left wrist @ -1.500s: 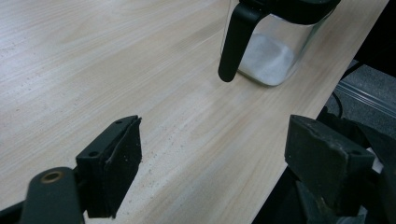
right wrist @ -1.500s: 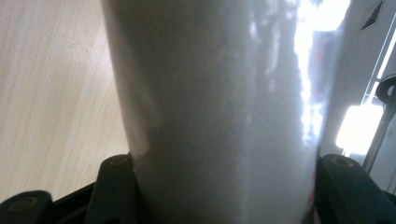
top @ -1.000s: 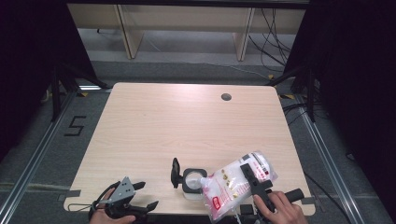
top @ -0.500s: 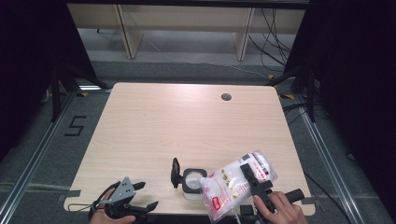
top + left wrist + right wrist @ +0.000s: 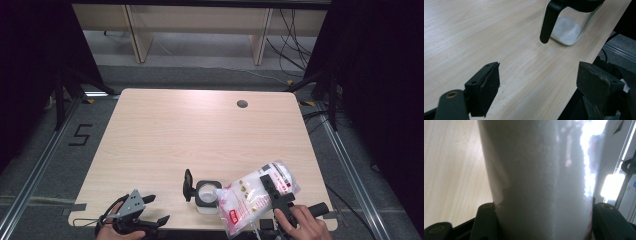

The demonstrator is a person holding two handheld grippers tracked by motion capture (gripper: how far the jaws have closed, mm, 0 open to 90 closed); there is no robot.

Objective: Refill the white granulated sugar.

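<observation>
A clear plastic bag [image 5: 257, 196] of white granules with red print is tilted over a small glass jar [image 5: 207, 196] near the table's front edge. My right gripper [image 5: 274, 192] is shut on the bag [image 5: 541, 180], whose white bulk sits squeezed between the two black jaws. The jar [image 5: 570, 27] has a black rim and a black flip lid [image 5: 188, 184] standing open at its left, and holds some white granules at its bottom. My left gripper [image 5: 152, 210] rests at the table's front left corner, open, with bare wood between its fingers [image 5: 485, 87].
The wooden table [image 5: 200, 135] has a round cable hole [image 5: 242, 104] at the back right. Shelving legs stand on the floor behind it. A floor mark "5" [image 5: 80, 135] lies to the left. Metal rails run along both sides.
</observation>
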